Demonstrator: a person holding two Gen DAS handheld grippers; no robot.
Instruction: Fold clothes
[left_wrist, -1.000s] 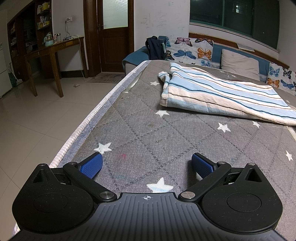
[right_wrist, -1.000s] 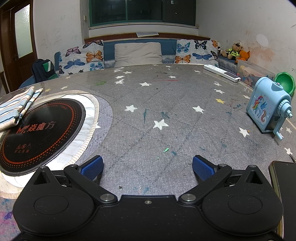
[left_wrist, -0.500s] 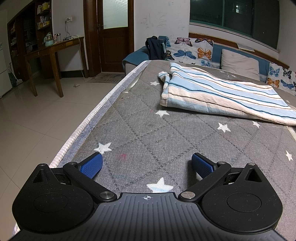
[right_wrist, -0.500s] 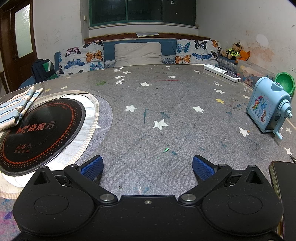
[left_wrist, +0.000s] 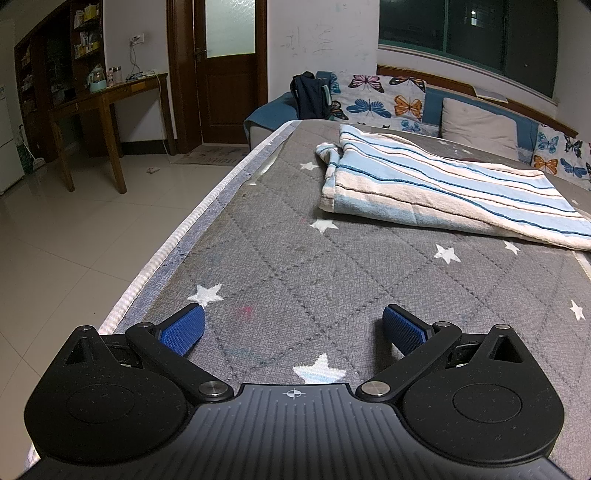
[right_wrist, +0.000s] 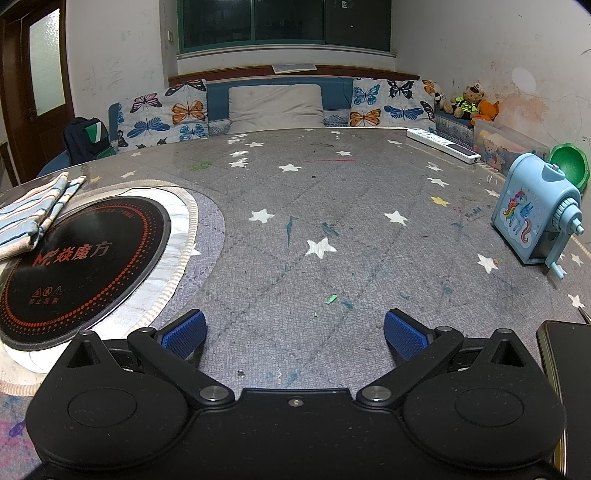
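A folded cloth with blue, white and beige stripes (left_wrist: 436, 188) lies on the grey star-patterned table cover (left_wrist: 295, 258), well ahead and to the right of my left gripper (left_wrist: 293, 328). That gripper is open, low over the cover near its left edge, with nothing between its blue pads. In the right wrist view the same cloth (right_wrist: 33, 210) shows at the far left, its end resting on the black round cooktop (right_wrist: 74, 262). My right gripper (right_wrist: 295, 332) is open and empty over bare table cover, far from the cloth.
A blue unicorn pencil sharpener (right_wrist: 535, 214) and a green bowl (right_wrist: 569, 170) stand at the right edge, a white power strip (right_wrist: 443, 146) at the back right, a phone (right_wrist: 565, 354) beside my right gripper. Butterfly cushions (right_wrist: 166, 114) line the far side. The tiled floor (left_wrist: 74, 240) drops off left.
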